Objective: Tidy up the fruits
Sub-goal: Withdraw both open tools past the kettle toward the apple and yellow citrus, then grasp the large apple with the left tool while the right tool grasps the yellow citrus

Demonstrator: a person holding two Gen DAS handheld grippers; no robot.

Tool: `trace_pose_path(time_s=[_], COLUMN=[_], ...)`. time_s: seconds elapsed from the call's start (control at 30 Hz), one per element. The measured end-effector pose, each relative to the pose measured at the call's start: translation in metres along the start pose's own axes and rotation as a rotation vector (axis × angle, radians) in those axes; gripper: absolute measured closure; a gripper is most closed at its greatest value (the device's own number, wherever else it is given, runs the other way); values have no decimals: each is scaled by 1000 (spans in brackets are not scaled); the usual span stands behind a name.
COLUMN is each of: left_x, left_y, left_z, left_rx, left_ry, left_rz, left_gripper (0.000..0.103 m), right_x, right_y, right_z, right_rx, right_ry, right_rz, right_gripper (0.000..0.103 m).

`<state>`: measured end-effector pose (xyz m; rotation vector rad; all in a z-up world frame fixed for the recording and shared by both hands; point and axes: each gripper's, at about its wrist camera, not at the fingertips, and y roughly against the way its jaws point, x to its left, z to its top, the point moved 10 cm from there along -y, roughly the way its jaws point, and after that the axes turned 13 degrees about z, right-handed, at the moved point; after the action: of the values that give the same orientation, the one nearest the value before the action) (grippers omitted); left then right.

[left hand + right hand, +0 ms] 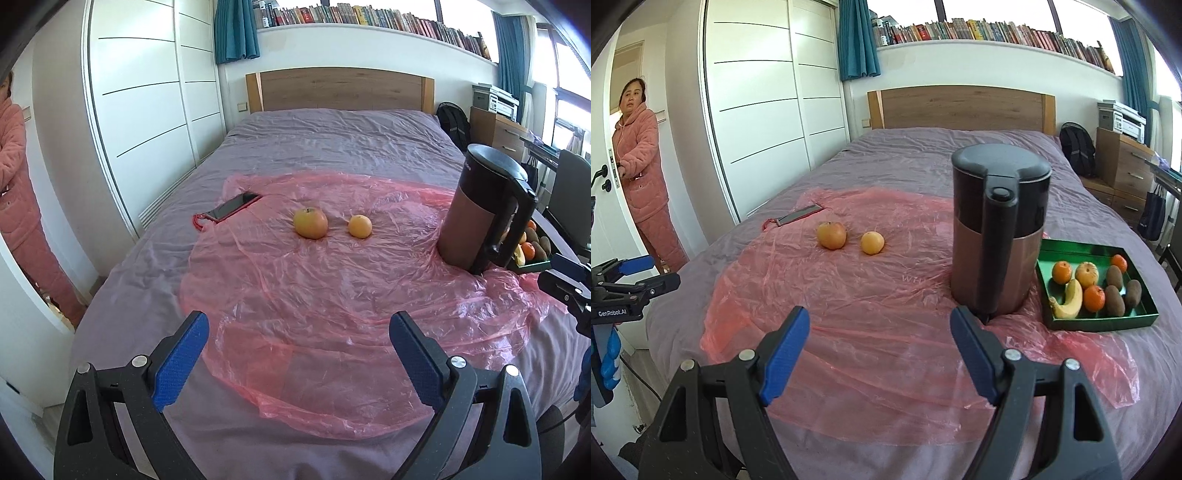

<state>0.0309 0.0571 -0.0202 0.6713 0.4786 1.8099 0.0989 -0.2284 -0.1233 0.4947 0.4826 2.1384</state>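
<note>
An apple (310, 223) and a smaller orange (359, 226) lie side by side on a pink plastic sheet (314, 295) on the bed; both show in the right wrist view, apple (831, 235) and orange (872, 242). A green tray (1102, 322) at the right holds oranges, a banana, kiwis and an apple; its edge shows in the left wrist view (532, 264). My left gripper (299, 354) is open and empty, well short of the fruits. My right gripper (881, 350) is open and empty, near the kettle's base.
A tall brown and black kettle (997, 229) stands between the loose fruits and the tray, also in the left wrist view (484, 210). A red-cased phone (232, 206) lies at the sheet's far left. A person in pink (642, 173) stands at the door.
</note>
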Motion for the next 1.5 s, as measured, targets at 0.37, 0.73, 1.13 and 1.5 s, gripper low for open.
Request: trace_pose_path(time_s=[0.37, 0.73, 1.13, 1.5], left_x=[34, 29, -57, -100], left_y=[-60, -139, -249, -345], left_z=[2, 14, 81, 89], left_rx=[56, 108, 116, 146], left_ry=[60, 70, -12, -90], left_rz=[40, 36, -112, -118], left_gripper=[7, 7, 7, 7], right_x=[21, 12, -24, -58], right_y=[-64, -136, -235, -319], right_z=[8, 20, 49, 52], right_rx=[69, 141, 177, 230], right_ry=[50, 60, 52, 87], right_rz=[29, 20, -3, -6], right_gripper=[0, 0, 0, 0])
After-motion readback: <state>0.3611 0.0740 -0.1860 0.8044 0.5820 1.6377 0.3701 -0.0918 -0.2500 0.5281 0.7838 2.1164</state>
